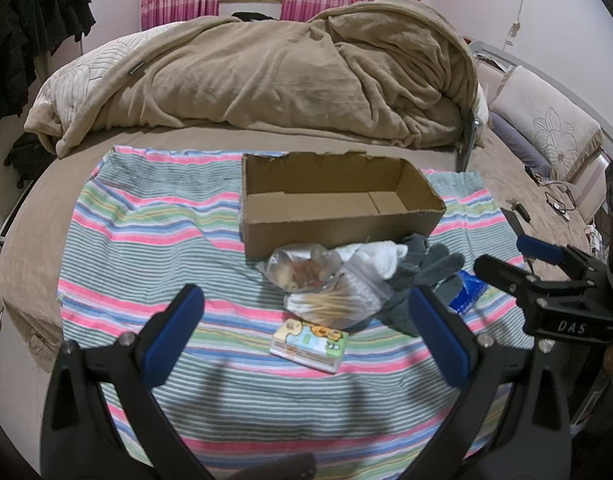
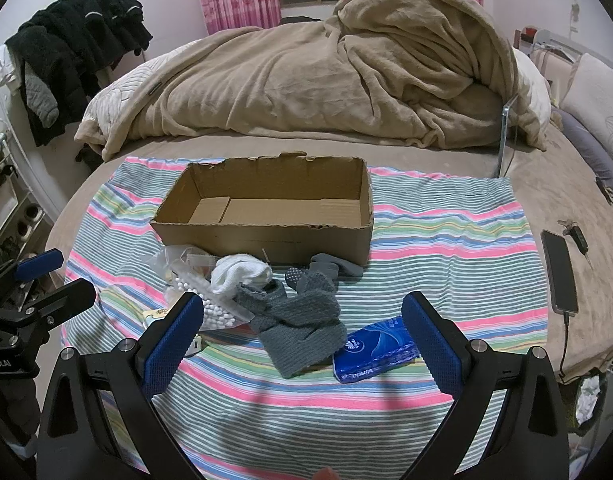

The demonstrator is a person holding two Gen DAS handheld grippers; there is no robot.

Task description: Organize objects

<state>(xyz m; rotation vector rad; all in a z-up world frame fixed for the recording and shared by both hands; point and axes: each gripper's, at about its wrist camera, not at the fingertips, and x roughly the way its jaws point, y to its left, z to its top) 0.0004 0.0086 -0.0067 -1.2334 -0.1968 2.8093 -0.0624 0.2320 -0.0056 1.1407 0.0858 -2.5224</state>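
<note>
An empty open cardboard box sits on a striped cloth on the bed. In front of it lies a pile: a clear snack bag, a bag of cotton swabs, a white sock, grey knitted gloves, a blue tissue pack and a small cartoon packet. My left gripper is open and empty above the small packet. My right gripper is open and empty above the gloves and tissue pack.
A bunched tan blanket lies behind the box. A phone on a cable and keys lie on the bed at the right. Dark clothes hang at the left. Pillows are at the far right.
</note>
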